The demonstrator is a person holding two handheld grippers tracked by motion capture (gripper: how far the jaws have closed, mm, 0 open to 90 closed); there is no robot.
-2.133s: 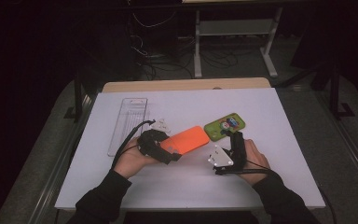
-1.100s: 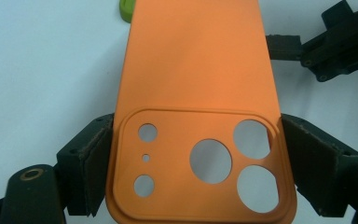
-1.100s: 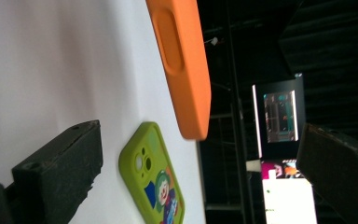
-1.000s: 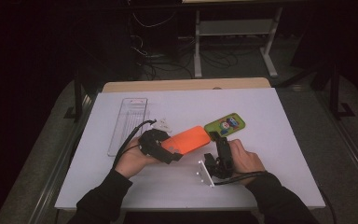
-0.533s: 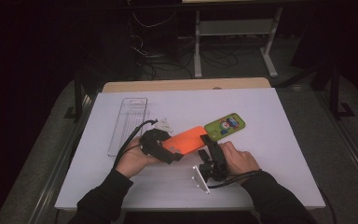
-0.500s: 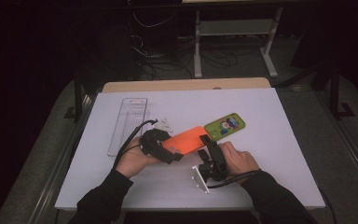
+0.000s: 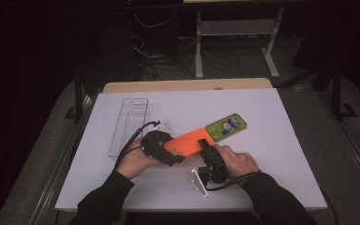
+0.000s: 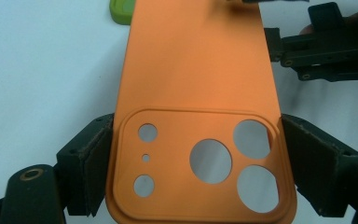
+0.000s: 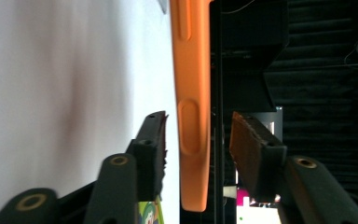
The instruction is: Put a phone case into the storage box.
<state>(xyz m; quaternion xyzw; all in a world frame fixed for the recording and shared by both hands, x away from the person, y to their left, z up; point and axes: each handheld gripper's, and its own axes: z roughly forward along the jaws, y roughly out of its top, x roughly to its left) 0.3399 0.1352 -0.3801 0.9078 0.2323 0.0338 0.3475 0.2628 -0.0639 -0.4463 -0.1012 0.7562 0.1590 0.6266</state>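
Observation:
An orange phone case with round camera cut-outs is lifted slightly off the white table. My left gripper is shut on it across its width at the cut-out end. My right gripper is turned on its side at the case's other end. Its jaws stand open on either side of the case's thin edge, with a gap on each side. A green phone case with a cartoon print lies flat just beyond.
A clear plastic tray lies at the left of the white table, with a small white piece beside it. The right gripper's grey plate hangs near the front edge. Dark floor, cables and a stand lie beyond the table.
My right gripper has moved left from beside the green case and now straddles the orange case's end. The left gripper has kept its hold on the case and barely moved.

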